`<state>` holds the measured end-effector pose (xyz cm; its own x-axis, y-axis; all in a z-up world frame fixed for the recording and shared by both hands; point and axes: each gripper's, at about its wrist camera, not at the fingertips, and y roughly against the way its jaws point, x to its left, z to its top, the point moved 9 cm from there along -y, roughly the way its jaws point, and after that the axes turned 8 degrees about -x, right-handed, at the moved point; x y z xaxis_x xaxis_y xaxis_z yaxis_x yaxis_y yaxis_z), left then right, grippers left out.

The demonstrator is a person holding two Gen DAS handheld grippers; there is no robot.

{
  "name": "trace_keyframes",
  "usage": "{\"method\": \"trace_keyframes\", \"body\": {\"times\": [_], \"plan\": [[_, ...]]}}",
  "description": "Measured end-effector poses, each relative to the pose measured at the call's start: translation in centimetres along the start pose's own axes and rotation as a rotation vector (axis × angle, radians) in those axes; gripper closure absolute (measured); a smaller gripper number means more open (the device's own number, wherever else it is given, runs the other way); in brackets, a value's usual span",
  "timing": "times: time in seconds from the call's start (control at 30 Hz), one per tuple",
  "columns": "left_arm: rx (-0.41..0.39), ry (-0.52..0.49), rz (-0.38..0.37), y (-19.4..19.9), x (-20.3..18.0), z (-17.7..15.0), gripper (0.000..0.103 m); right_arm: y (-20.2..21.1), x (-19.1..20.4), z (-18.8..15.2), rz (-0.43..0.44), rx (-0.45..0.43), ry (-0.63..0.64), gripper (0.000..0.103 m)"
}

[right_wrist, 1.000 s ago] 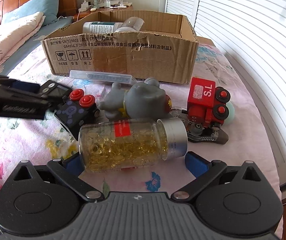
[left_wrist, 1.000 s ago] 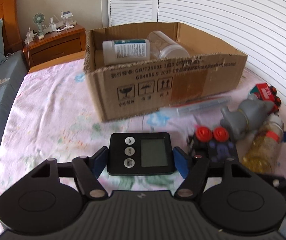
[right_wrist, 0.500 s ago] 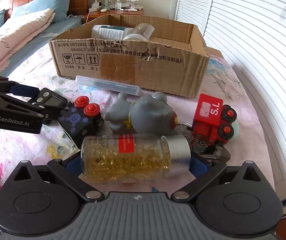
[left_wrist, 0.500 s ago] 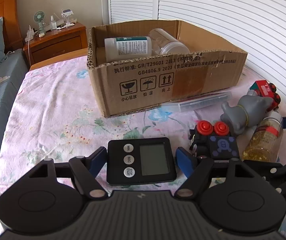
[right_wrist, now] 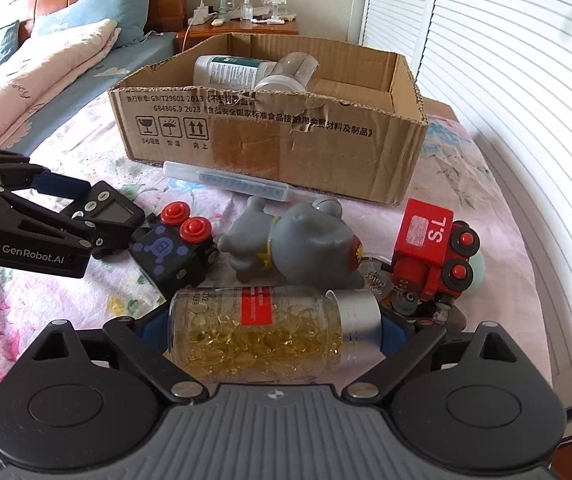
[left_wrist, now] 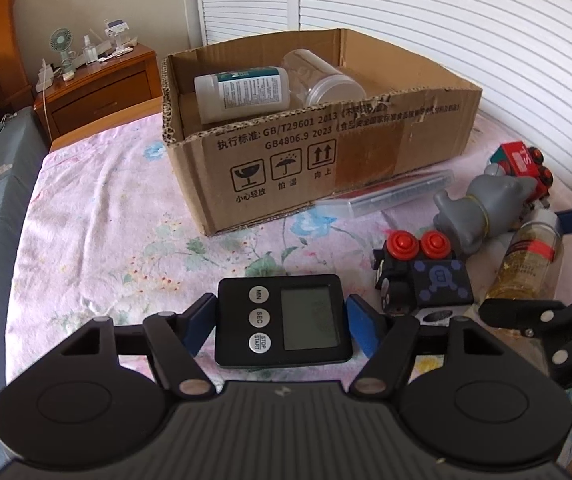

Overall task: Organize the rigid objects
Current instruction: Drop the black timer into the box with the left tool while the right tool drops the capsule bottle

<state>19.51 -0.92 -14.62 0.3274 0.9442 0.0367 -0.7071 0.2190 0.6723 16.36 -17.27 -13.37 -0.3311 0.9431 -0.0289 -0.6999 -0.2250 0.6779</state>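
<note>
Timer point(left_wrist: 284, 321) first: we see it, black with three round buttons and a grey screen, clamped between the blue pads of the left gripper point(left_wrist: 282, 322), jaws pressed on both its sides, above the flowered bedspread point(left_wrist: 98, 216). The right gripper point(right_wrist: 274, 330) grips a clear bottle point(right_wrist: 262, 330) of yellow capsules lying sideways, one pad on its base, the other on its silver cap.

Just beside the timer we find a black toy car point(right_wrist: 174, 250) with two red knobs. Next to it a grey toy animal point(right_wrist: 297, 244) lies on its side, and beyond that a red toy train point(right_wrist: 431, 250).

Behind these stands an open cardboard box point(right_wrist: 286, 148), holding a white bottle point(left_wrist: 242, 90) and a clear jar point(left_wrist: 323, 82). A long clear plastic case point(right_wrist: 228, 181) lies against its front wall.
</note>
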Motion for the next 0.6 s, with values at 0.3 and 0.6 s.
{"method": "trace_keyframes", "body": {"times": [0.3, 0.6], "plan": [[0.026, -0.022, -0.035, 2.3, 0.2, 0.6, 0.034, 1.9, 0.0, 0.8, 0.038, 0.006, 0.039, 0.005], [0.014, -0.037, -0.077, 5.3, -0.6, 2.5, 0.034, 4.2, 0.3, 2.8, 0.098, -0.004, 0.059, 0.005]]}}
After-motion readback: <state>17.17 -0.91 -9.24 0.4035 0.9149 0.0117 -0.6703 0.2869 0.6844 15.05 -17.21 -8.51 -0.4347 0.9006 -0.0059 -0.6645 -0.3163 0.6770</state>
